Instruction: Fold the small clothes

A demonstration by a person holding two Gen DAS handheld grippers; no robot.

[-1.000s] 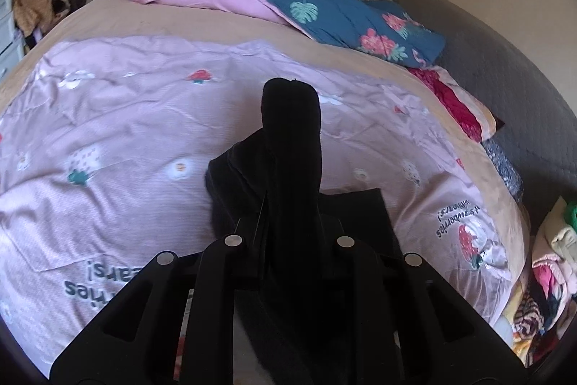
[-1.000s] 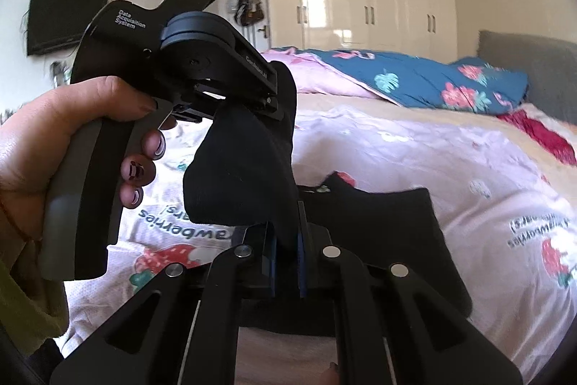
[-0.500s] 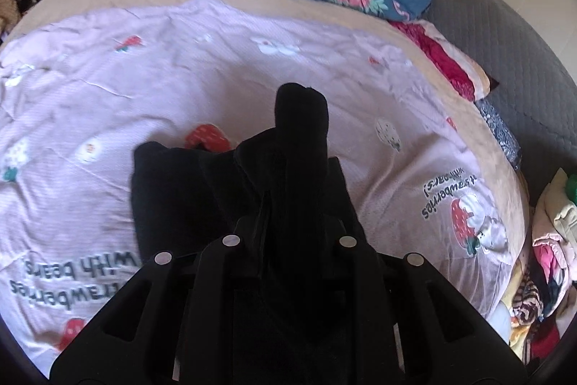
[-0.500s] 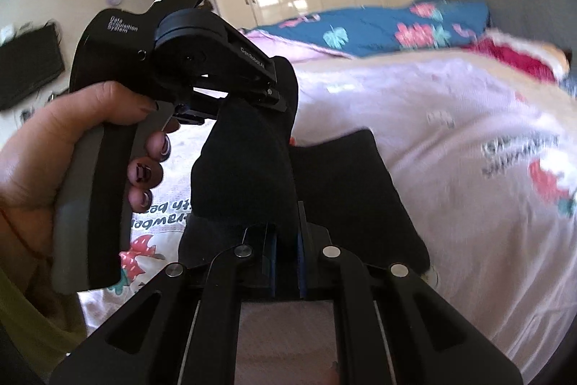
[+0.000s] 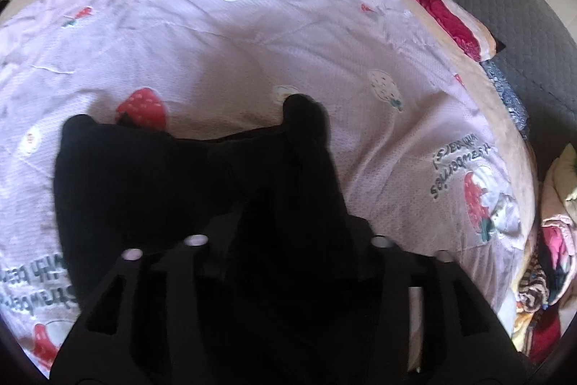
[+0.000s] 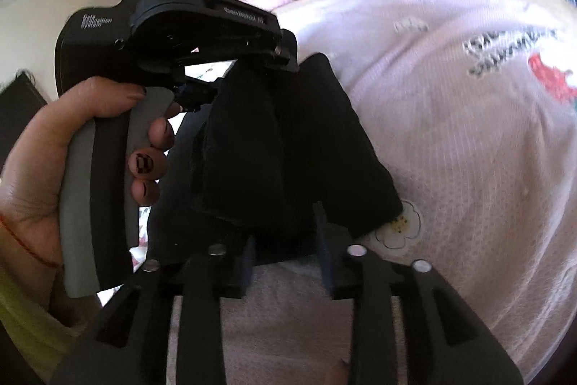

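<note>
On the pink strawberry-print bedspread (image 5: pixel 324 42) | black garment (image 5: pixel 144 175) lay half folded | my left gripper (image 5: pixel 285 204) and right gripper (image 6: pixel 285 240) were opening, cloth between both jaws

The black garment (image 5: pixel 151 175) hides the left claw's (image 5: pixel 288 233) fingertips; the quilt's (image 6: pixel 468 132) printed lettering is blurred.
</note>
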